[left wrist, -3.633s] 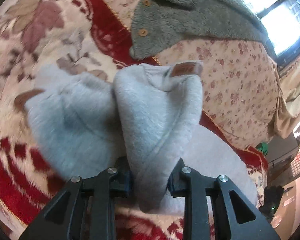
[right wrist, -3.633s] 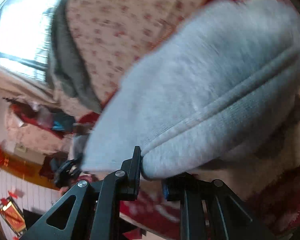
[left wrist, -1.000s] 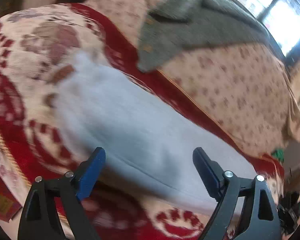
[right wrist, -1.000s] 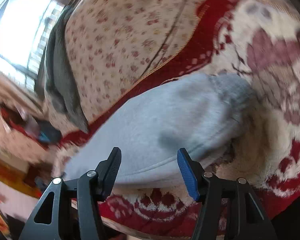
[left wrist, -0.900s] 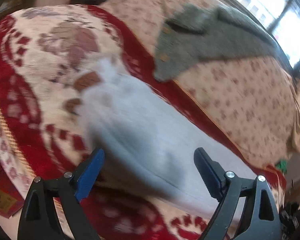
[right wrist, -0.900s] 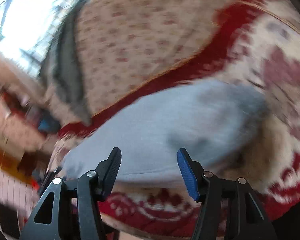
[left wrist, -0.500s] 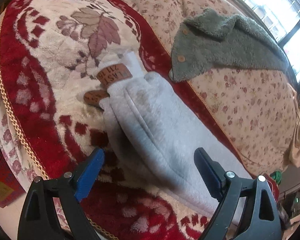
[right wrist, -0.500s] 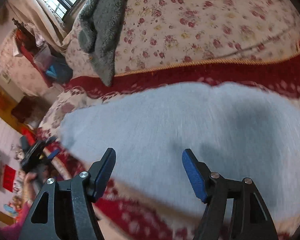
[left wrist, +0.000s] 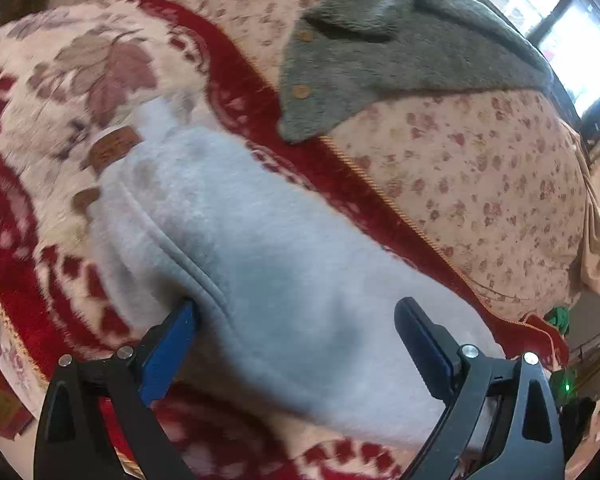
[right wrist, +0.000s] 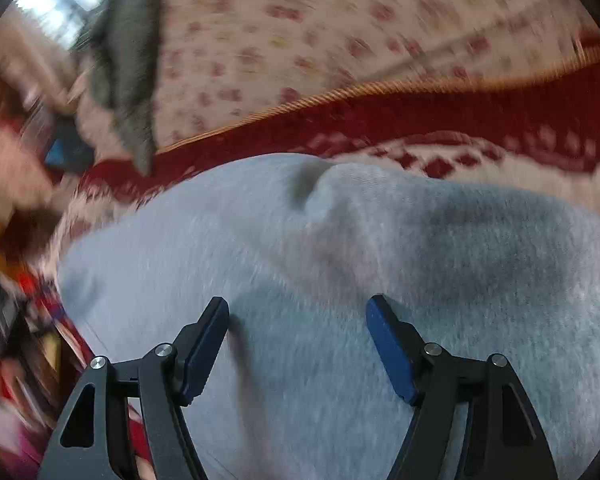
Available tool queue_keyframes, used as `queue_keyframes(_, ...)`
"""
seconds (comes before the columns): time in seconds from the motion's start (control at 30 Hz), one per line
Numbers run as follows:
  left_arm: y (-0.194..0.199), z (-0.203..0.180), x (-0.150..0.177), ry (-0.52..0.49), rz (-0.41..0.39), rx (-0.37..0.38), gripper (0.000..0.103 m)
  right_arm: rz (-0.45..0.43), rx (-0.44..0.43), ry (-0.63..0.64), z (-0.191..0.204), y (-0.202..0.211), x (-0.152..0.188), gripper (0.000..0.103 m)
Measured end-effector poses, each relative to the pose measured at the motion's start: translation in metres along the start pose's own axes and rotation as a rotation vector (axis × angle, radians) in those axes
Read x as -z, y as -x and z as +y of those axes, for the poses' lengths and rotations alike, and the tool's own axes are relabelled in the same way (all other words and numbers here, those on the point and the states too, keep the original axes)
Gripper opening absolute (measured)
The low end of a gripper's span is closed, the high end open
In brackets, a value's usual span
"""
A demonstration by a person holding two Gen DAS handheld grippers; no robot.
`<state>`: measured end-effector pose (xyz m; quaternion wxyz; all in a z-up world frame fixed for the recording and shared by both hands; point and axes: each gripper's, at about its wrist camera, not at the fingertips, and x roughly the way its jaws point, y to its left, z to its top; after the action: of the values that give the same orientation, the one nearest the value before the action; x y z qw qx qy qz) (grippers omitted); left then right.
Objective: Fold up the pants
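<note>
On bed blanket (left wrist: 28, 128): grey pants (left wrist: 260, 248), folded lengthwise, cross-fold outstanding. Left gripper (left wrist: 296, 340), just widening, and right gripper (right wrist: 298, 332) open, empty.

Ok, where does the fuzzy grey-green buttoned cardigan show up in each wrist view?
Left wrist: the fuzzy grey-green buttoned cardigan lies top centre to right, on the floral bedspread.
Right wrist: same cardigan, blurred, hangs at upper left.
Shared landmark: the light grey fleece pants fill the lower middle of both.

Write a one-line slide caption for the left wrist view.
Open left gripper poised over folded grey sweatpants on a red-and-cream blanket, green fleece cardigan behind.
</note>
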<state>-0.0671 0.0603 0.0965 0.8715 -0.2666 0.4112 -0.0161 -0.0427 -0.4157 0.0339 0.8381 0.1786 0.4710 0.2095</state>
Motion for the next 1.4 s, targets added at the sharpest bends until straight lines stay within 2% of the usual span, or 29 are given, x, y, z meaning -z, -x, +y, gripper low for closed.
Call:
queue_keyframes(0.07, 0.002, -0.017, -0.003, -0.020, -0.016, 0.032, 0.097, -0.002, 0.012, 0.018, 0.004, 0.007, 0.000, 0.076)
queue_keyframes(0.17, 0.002, -0.048, -0.006, -0.066, -0.033, 0.080, 0.097, -0.046, -0.065, -0.086, -0.009, 0.033, -0.003, 0.076)
queue_keyframes(0.27, -0.010, -0.084, -0.004, -0.123, 0.001, 0.150, 0.098, -0.099, -0.116, -0.105, -0.017, 0.052, -0.011, 0.078)
queue_keyframes(0.37, -0.027, -0.123, 0.006, -0.176, 0.042, 0.172, 0.098, -0.103, -0.112, -0.105, -0.019, 0.047, -0.029, 0.080)
queue_keyframes(0.47, -0.046, -0.166, 0.020, -0.251, 0.085, 0.224, 0.098, -0.018, -0.316, -0.208, -0.028, 0.010, -0.053, 0.081)
queue_keyframes(0.53, -0.062, -0.189, 0.030, -0.302, 0.110, 0.233, 0.098, 0.037, -0.391, -0.306, -0.042, -0.016, -0.060, 0.083)
queue_keyframes(0.6, -0.080, -0.204, 0.040, -0.336, 0.143, 0.221, 0.098, 0.012, -0.429, -0.394, -0.063, -0.028, -0.064, 0.080)
queue_keyframes(0.63, -0.089, -0.207, 0.044, -0.345, 0.162, 0.209, 0.098, -0.032, -0.446, -0.455, -0.081, -0.029, -0.065, 0.078)
queue_keyframes(0.67, -0.098, -0.208, 0.048, -0.349, 0.182, 0.194, 0.098, -0.077, -0.428, -0.497, -0.094, -0.027, -0.065, 0.074)
queue_keyframes(0.73, -0.114, -0.203, 0.054, -0.343, 0.219, 0.163, 0.098, -0.151, -0.329, -0.564, -0.118, -0.018, -0.063, 0.071)
queue_keyframes(0.8, -0.124, -0.188, 0.058, -0.320, 0.248, 0.130, 0.098, -0.159, -0.390, -0.615, -0.128, -0.020, -0.058, 0.070)
queue_keyframes(0.87, -0.130, -0.173, 0.061, -0.294, 0.263, 0.108, 0.098, -0.172, -0.409, -0.582, -0.120, -0.013, -0.059, 0.073)
queue_keyframes(0.97, -0.130, -0.160, 0.063, -0.288, 0.260, 0.112, 0.098, -0.193, -0.506, -0.555, -0.100, -0.003, -0.063, 0.079)
queue_keyframes(1.03, -0.125, -0.156, 0.066, -0.310, 0.254, 0.116, 0.098, -0.164, -0.540, -0.531, -0.083, -0.007, -0.068, 0.083)
queue_keyframes(1.07, -0.122, -0.154, 0.069, -0.326, 0.249, 0.110, 0.098, -0.114, -0.561, -0.503, -0.070, -0.017, -0.072, 0.084)
queue_keyframes(1.1, -0.120, -0.154, 0.070, -0.333, 0.247, 0.110, 0.098, -0.081, -0.558, -0.492, -0.065, -0.023, -0.072, 0.084)
queue_keyframes(1.17, -0.116, -0.149, 0.073, -0.351, 0.240, 0.115, 0.098, -0.032, -0.466, -0.471, -0.057, -0.039, -0.072, 0.082)
queue_keyframes(1.27, -0.106, -0.144, 0.076, -0.375, 0.229, 0.112, 0.098, -0.045, -0.353, -0.461, -0.061, -0.046, -0.071, 0.074)
queue_keyframes(1.3, -0.102, -0.142, 0.075, -0.382, 0.219, 0.099, 0.098, -0.047, -0.338, -0.463, -0.062, -0.046, -0.072, 0.073)
queue_keyframes(1.37, -0.091, -0.137, 0.072, -0.391, 0.193, 0.076, 0.098, -0.052, -0.300, -0.444, -0.059, -0.042, -0.075, 0.073)
queue_keyframes(1.4, -0.088, -0.134, 0.070, -0.388, 0.182, 0.071, 0.098, -0.056, -0.247, -0.415, -0.053, -0.037, -0.076, 0.075)
